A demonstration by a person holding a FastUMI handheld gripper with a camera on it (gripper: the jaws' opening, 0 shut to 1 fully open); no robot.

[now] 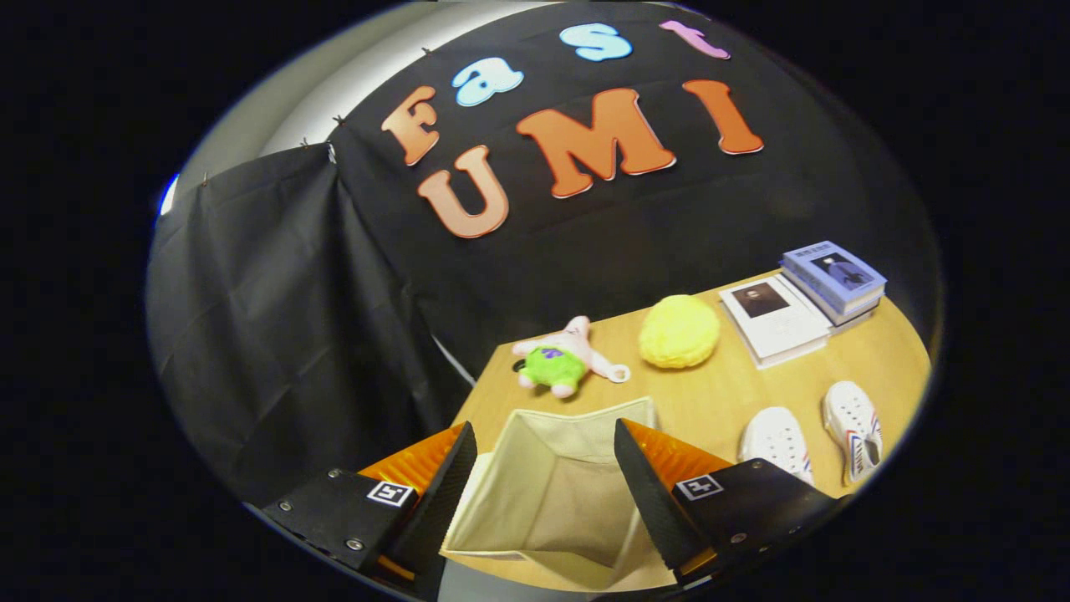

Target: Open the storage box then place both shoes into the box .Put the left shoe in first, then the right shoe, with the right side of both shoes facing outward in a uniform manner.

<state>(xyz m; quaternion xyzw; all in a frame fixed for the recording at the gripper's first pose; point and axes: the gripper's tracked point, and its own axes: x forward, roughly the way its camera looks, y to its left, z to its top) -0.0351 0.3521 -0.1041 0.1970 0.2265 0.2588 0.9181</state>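
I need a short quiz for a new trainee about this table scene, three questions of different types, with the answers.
1. True or false: the beige fabric storage box already holds a shoe.
2. Which item lies nearest the two white sneakers? A) pink star plush toy B) white book C) round yellow fluffy cushion
3. Fill in: the fingers of the gripper stand ____, with the box between them.

Key: 1 false, the box is open and nothing lies inside; 2 B; 3 open.
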